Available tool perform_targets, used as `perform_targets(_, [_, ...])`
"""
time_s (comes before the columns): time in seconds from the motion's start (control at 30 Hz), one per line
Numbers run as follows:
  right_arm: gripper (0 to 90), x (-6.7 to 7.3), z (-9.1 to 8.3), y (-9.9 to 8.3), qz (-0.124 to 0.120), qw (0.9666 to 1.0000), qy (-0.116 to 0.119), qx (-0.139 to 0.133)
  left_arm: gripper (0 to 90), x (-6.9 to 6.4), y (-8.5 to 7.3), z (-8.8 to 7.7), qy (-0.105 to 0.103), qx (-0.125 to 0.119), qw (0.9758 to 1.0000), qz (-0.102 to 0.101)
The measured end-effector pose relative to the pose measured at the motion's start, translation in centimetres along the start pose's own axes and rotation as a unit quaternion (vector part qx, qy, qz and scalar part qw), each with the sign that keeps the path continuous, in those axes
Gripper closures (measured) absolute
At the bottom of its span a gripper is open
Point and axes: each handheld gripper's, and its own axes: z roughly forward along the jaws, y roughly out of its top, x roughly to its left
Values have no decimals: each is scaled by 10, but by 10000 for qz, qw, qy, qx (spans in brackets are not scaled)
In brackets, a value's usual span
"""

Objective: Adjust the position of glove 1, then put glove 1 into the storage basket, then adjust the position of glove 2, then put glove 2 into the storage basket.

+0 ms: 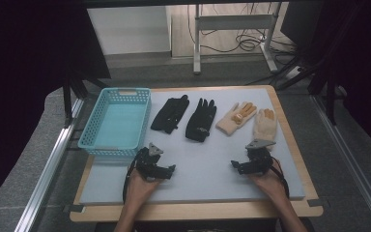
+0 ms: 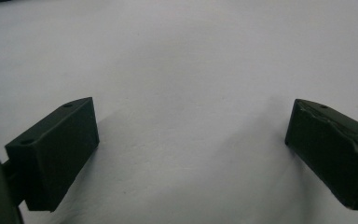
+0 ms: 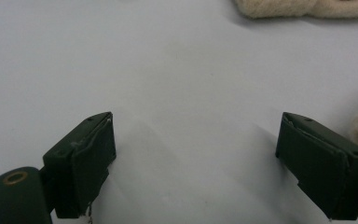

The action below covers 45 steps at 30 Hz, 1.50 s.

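Jaws on both of my grippers stand wide apart with nothing between them. Left gripper (image 1: 173, 170) and right gripper (image 1: 234, 165) rest low on the grey mat (image 1: 198, 164), tips turned toward each other. Count beyond them, in a row: two black gloves (image 1: 169, 115) (image 1: 201, 121), two cream gloves (image 1: 236, 117) (image 1: 264, 124). The right-hand cream one lies nearest my right gripper. One blue basket (image 1: 95, 126) sits at the left, beside the black pair.

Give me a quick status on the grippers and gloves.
Left gripper and right gripper open, empty. Nearest cream glove untouched on mat. Nothing in the way.
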Motion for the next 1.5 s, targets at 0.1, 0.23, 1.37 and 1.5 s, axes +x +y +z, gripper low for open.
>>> perform_targets(0.1, [114,0,0,0,0,10000,1,3,31,0,0,0,7,5,10000,-14])
perform_targets(0.23, [114,0,0,0,-1,10000,-2,1,33,0,-1,-1,10,6,10000,-55])
perform_targets(1.37, [145,-4,-2,8,127,9995,235,-139,27,2,-7,-6,69,0,9999,-118])
perform_targets(1.5, [150,-1,1,17,124,9993,329,-151,27,2,-7,-6,69,0,9999,-118])
